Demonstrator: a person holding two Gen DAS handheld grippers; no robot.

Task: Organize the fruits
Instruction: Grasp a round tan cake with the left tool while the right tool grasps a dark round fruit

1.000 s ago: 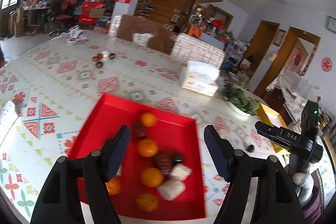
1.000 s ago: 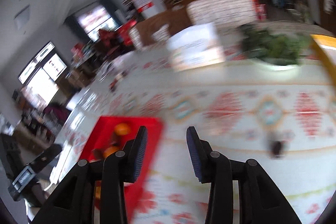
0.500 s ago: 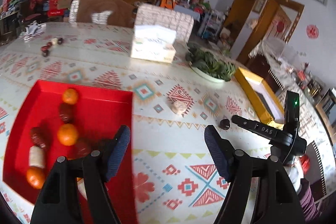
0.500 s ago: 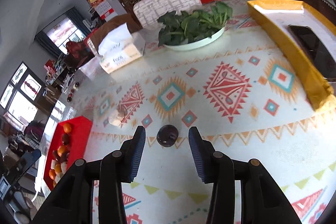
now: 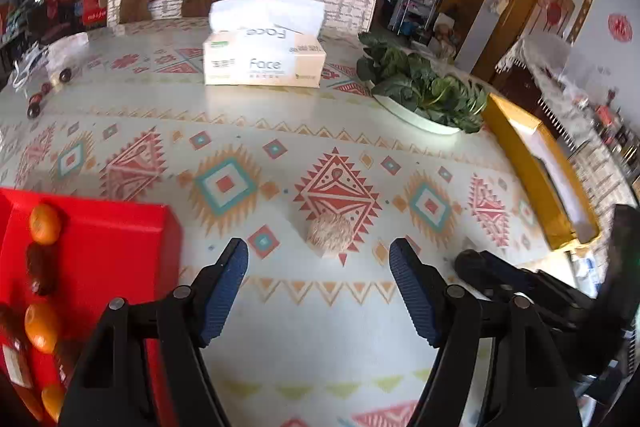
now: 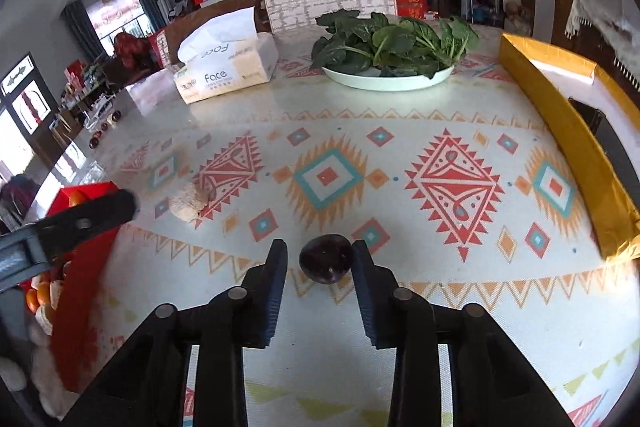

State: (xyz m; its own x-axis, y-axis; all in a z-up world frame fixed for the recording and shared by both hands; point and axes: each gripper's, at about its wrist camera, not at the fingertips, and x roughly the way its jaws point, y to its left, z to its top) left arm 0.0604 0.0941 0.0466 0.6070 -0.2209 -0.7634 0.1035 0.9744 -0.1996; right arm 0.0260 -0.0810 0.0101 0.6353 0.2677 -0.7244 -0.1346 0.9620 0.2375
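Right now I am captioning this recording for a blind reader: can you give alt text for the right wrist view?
The right tongs are closing around a small dark round fruit on the patterned tablecloth, one pad near each side of it. Beyond stand a tissue box and a white plate of green leaves, with a red tray of oranges at left.

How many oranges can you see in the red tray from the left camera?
3: orange at the tray's far end, another midway, a third nearest, partly cut off. More may be hidden out of frame.
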